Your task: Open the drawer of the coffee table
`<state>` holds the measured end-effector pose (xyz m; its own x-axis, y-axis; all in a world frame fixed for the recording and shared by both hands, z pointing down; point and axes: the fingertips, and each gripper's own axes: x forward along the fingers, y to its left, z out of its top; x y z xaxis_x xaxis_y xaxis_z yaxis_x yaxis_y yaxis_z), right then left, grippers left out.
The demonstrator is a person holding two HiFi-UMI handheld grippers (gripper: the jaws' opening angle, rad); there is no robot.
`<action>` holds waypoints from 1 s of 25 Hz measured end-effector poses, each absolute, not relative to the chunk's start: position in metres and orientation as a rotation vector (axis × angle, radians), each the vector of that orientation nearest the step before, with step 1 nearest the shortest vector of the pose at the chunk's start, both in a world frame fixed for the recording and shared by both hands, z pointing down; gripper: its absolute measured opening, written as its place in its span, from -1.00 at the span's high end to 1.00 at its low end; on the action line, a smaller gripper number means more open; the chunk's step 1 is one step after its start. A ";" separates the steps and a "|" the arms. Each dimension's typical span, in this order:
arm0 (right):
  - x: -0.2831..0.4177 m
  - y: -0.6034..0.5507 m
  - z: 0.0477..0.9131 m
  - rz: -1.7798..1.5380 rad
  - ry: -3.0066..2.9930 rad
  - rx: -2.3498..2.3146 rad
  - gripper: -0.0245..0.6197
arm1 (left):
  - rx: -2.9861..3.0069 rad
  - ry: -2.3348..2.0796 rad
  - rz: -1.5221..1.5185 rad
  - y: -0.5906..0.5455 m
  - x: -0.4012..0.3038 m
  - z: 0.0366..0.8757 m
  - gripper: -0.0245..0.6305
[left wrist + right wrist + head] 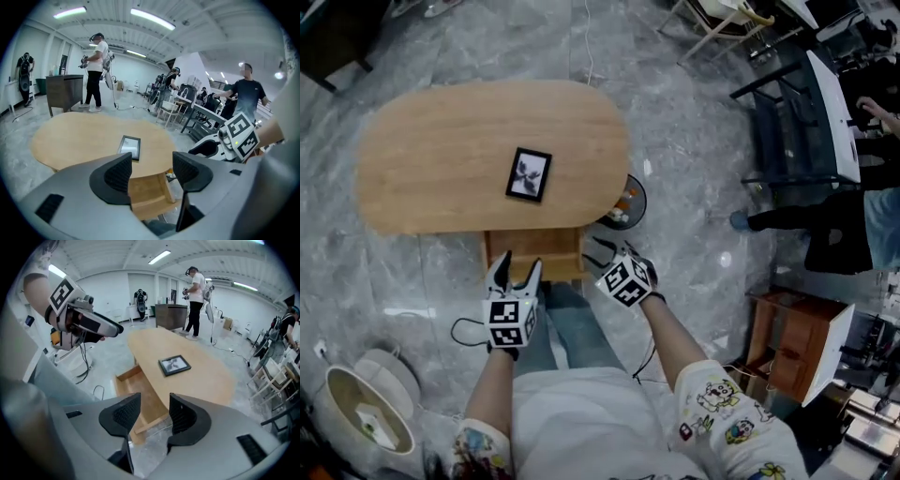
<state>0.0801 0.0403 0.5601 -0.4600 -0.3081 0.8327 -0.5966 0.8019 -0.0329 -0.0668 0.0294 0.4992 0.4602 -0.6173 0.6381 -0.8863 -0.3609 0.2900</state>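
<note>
The left tool (151, 171) is held with its jaws wide apart; nothing is gripped or touched between them. The right tool (149, 413) is likewise open and empty. Black-and-white square markers are carried on each tool's cube. The drawer (534, 248) is seen pulled out from under the near edge of the oval desk (441, 159), just ahead of both tools and clear of them. A picture frame (529, 174) is laid on the desk top.
</note>
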 end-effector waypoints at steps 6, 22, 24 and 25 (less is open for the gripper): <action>0.064 0.010 0.474 0.308 -2.187 0.745 0.42 | 2.164 -1.305 0.475 0.010 -0.075 0.433 0.12; 0.038 -0.010 0.248 0.262 -2.600 1.062 0.52 | 2.417 -1.349 0.187 -0.004 -0.079 0.254 0.36; 0.042 -0.008 0.225 0.268 -2.649 1.117 0.60 | 2.441 -1.346 0.158 -0.001 -0.079 0.236 0.41; 0.045 -0.006 0.215 0.267 -2.669 1.148 0.66 | 2.451 -1.345 0.145 0.001 -0.078 0.228 0.44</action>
<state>0.0453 -0.0063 0.2147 -0.6695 -0.6903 0.2741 -0.7309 0.6780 -0.0779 -0.0783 0.0008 0.2283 0.5467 -0.7994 0.2492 -0.8342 -0.4940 0.2452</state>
